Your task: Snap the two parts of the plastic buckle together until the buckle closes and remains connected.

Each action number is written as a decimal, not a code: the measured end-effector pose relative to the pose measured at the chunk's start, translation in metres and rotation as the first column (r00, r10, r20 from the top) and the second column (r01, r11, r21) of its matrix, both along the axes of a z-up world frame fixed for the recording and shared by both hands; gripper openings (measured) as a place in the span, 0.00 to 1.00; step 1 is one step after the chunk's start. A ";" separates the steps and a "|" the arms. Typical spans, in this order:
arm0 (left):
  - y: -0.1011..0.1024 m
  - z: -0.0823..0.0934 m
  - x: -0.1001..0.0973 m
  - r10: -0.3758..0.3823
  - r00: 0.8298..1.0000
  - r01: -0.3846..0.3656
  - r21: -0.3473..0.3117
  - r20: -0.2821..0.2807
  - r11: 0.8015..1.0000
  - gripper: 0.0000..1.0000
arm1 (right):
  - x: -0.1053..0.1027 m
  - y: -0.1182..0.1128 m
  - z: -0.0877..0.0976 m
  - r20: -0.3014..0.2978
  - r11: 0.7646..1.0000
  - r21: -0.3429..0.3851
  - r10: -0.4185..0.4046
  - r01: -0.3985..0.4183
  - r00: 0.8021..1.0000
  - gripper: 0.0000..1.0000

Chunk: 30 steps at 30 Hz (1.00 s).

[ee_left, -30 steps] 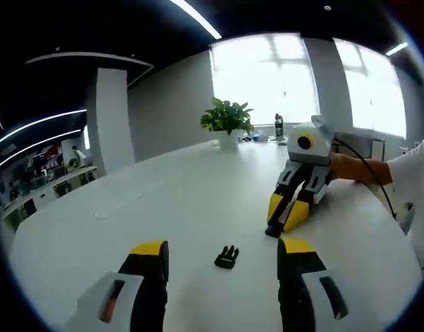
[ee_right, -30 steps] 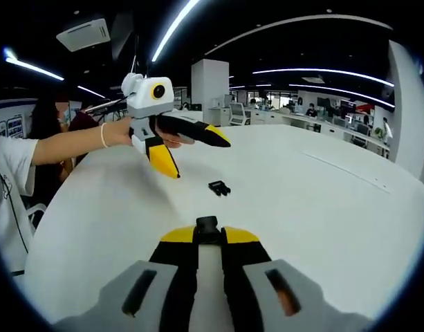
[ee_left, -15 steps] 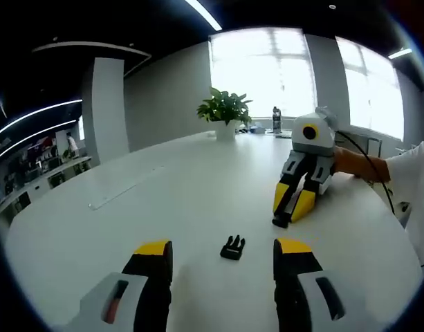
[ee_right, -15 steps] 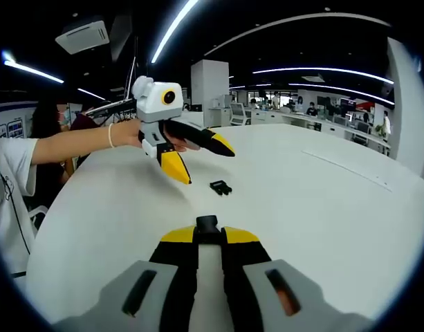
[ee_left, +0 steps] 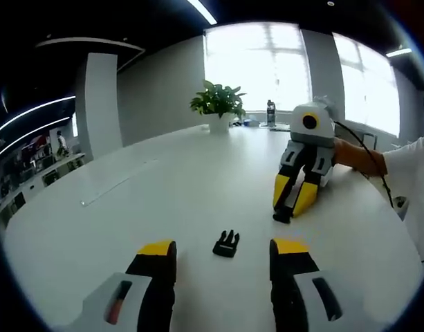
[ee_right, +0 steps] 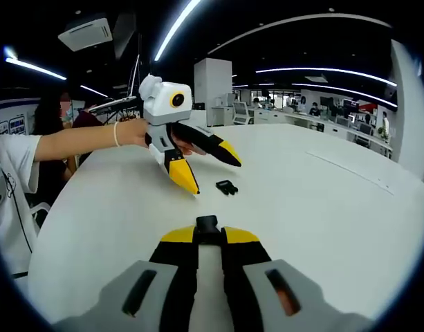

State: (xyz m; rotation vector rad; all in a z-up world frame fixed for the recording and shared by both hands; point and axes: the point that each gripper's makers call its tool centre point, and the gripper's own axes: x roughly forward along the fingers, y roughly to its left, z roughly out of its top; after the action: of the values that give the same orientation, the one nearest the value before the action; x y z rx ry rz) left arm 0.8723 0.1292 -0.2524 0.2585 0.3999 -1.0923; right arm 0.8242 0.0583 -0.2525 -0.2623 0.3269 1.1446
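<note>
Buckle parts first: one black buckle piece (ee_left: 226, 243) lies loose on the white table (ee_left: 163, 200), low in the middle of the left gripper view, between and a little beyond that gripper's two yellow-tipped jaws. In the right gripper view the same pronged piece (ee_right: 227, 187) sits just above centre, close beside the lower yellow tip of the other tool.

The left gripper (ee_left: 222, 250) stands with its jaws wide apart and nothing between them; seen from the right gripper view it (ee_right: 212, 164) comes in from the upper left, held by a bare forearm with a bracelet, its jaws spread and its tips close to the loose part but not touching it.

The right gripper (ee_right: 208, 234) has its jaws drawn together on a second small black buckle part (ee_right: 207, 224), which pokes out just past the yellow tips at the bottom centre of its own view. In the left gripper view that gripper (ee_left: 289, 206) is at the right of the frame, tips down at the tabletop, well apart from the loose piece.

A potted plant (ee_left: 216, 105) stands at the far edge of the table in front of bright windows, upper middle of the left gripper view.
</note>
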 end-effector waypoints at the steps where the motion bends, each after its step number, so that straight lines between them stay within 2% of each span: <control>1: 0.000 -0.001 0.000 0.001 1.000 -0.001 0.005 0.001 1.000 0.54 | -0.001 0.001 0.001 0.004 1.000 0.002 0.008 -0.008 1.000 0.13; 7: 0.001 -0.003 -0.003 0.006 1.000 -0.006 0.004 -0.009 1.000 0.51 | -0.011 0.004 0.005 0.016 0.998 0.016 0.063 -0.064 0.998 0.13; 12: -0.002 -0.002 -0.004 0.008 1.000 -0.009 -0.025 -0.029 1.000 0.46 | -0.018 0.006 0.003 0.017 0.996 0.009 0.087 -0.087 0.996 0.13; 18: -0.004 -0.005 -0.006 -0.010 1.000 0.010 -0.002 -0.029 1.000 0.43 | -0.018 0.006 0.001 0.013 0.996 0.007 0.086 -0.086 0.996 0.13; 30: -0.007 -0.007 -0.008 -0.020 0.999 0.020 -0.001 -0.037 1.000 0.35 | -0.023 0.007 0.006 0.020 0.995 0.031 0.094 -0.094 0.995 0.13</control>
State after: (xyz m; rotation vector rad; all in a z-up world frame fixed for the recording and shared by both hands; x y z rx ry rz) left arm 0.8641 0.1221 -0.2594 0.2420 0.4305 -1.1177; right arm 0.8016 0.0657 -0.2464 -0.2626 0.2820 1.2383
